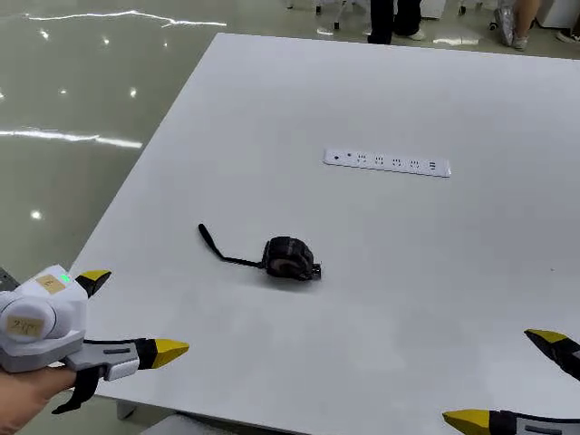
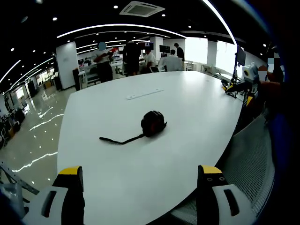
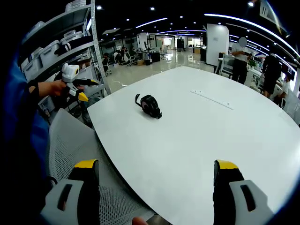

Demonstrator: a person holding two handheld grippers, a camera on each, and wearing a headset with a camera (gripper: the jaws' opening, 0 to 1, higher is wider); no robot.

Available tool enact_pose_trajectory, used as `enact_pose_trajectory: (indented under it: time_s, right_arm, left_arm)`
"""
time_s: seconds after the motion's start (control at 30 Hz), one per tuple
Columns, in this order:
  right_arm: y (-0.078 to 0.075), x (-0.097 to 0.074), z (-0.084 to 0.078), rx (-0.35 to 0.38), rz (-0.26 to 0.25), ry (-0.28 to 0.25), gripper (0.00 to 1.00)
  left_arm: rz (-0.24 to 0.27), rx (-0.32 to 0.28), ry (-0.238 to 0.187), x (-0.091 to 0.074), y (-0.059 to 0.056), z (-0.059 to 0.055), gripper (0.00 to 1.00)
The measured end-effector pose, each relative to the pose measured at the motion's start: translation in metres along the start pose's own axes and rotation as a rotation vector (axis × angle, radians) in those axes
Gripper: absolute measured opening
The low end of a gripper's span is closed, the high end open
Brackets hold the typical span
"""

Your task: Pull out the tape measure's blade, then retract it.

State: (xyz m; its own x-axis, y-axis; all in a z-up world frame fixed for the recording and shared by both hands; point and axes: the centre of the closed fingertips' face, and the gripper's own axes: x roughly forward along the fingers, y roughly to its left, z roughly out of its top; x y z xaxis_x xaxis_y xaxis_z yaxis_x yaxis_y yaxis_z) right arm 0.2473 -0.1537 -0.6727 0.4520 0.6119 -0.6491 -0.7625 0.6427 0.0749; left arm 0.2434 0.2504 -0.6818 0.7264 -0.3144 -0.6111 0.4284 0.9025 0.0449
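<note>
Well beyond left tool [image 1: 136, 313], tape measure [image 1: 290, 258]

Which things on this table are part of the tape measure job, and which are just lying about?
For the job:
- tape measure, blade retracted, strap lying to its side
- left gripper, open, clear of the tape measure
- right gripper, open, also clear of it

Just lying about:
- power strip, farther back on the white table

nothing legible; stickers [image 1: 51, 284] on the left tool [image 1: 133, 313] are too blurred.
</note>
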Motion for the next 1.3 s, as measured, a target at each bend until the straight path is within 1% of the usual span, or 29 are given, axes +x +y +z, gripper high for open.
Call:
enact_pose_trajectory:
  time_s: [0.13,0.3,0.53,0.73,0.97,1.03,1.3]
  right_arm:
    - [0.001,0.0,0.0,-0.005,0.005,0.002,0.99]
    - [-0.001,-0.002,0.001,-0.004,0.001,-0.002,0.98]
    - [-0.003,0.0,-0.003,-0.005,0.007,0.004,0.98]
    - [-0.007,0.003,0.001,-0.007,0.008,0.0,0.97]
    - [-0.009,0.008,0.003,-0.014,0.017,0.01,0.96]
    - [-0.009,0.01,0.003,-0.017,0.028,0.012,0.94]
    - [-0.012,0.023,0.006,-0.022,0.043,0.018,0.92]
  left_arm:
    - [-0.002,0.017,0.009,-0.001,-0.002,-0.002,0.98]
    - [-0.002,0.013,0.011,0.001,-0.002,-0.002,0.98]
    - [-0.015,0.019,0.012,0.007,-0.008,0.003,0.98]
    - [-0.027,0.029,0.016,0.013,-0.011,0.006,0.98]
    - [-0.044,0.044,0.021,0.023,-0.013,0.009,0.98]
    - [-0.051,0.046,0.022,0.026,-0.014,0.011,0.98]
    - [-0.076,0.055,0.019,0.042,-0.018,0.018,0.97]
